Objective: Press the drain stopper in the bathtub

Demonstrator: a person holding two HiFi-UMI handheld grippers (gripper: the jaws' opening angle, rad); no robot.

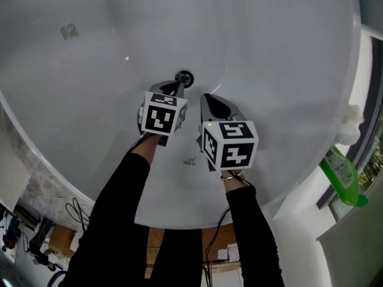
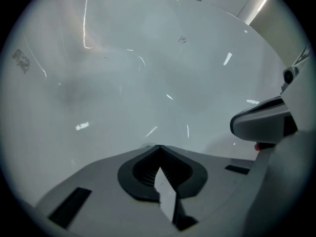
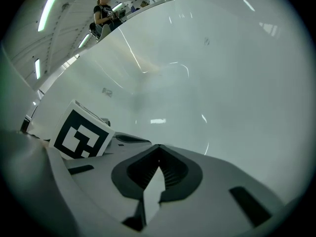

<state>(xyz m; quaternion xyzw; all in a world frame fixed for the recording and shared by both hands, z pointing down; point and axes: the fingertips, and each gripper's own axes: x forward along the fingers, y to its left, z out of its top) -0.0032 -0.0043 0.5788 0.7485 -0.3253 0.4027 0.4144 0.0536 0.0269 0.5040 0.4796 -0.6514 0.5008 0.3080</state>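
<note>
The round chrome drain stopper (image 1: 184, 78) sits in the floor of the white bathtub (image 1: 269, 52). My left gripper (image 1: 178, 88) is shut, and its tip lies right at the stopper's near edge; I cannot tell whether they touch. In the left gripper view the shut left gripper (image 2: 158, 146) shows only bare tub surface ahead, and the stopper is hidden under the jaws. My right gripper (image 1: 205, 98) is also shut and empty, a little to the right of and nearer than the stopper. The right gripper view shows the right gripper (image 3: 159, 145) over plain tub wall.
A green bottle (image 1: 342, 178) and a white object (image 1: 352, 122) rest on the ledge at the right. Small marks lie on the tub surface (image 1: 70, 31). Cables and boxes (image 1: 42, 235) lie on the floor beyond the near rim. A person (image 3: 103, 13) stands past the tub's far rim.
</note>
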